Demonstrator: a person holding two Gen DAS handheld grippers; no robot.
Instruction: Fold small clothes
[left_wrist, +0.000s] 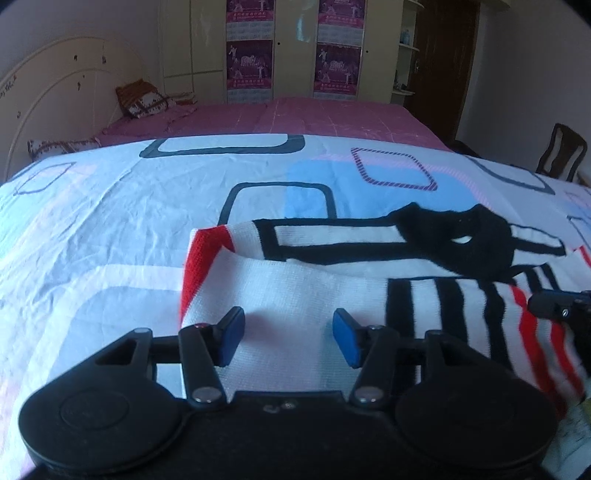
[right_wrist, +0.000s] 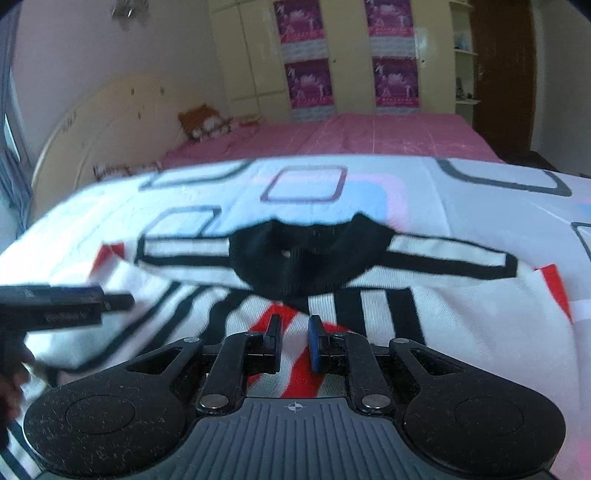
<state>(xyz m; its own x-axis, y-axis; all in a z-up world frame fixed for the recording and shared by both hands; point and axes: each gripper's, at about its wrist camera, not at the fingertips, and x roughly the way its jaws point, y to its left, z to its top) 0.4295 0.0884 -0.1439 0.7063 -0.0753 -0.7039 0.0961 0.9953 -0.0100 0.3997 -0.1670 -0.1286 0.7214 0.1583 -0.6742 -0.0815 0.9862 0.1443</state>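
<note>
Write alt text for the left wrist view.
The left gripper, jaws open, hovers over a white sweater with black and red stripes, spread on a patterned bedsheet. A wardrobe stands behind.

A small white knitted sweater (left_wrist: 295, 284) with black and red stripes and a black collar lies on a patterned sheet (left_wrist: 110, 229) on the bed. The left gripper (left_wrist: 288, 334) hovers over the folded-in sleeve, its blue-padded jaws standing apart with nothing clamped. The right gripper's tip (left_wrist: 554, 302) shows at the right edge.
</note>
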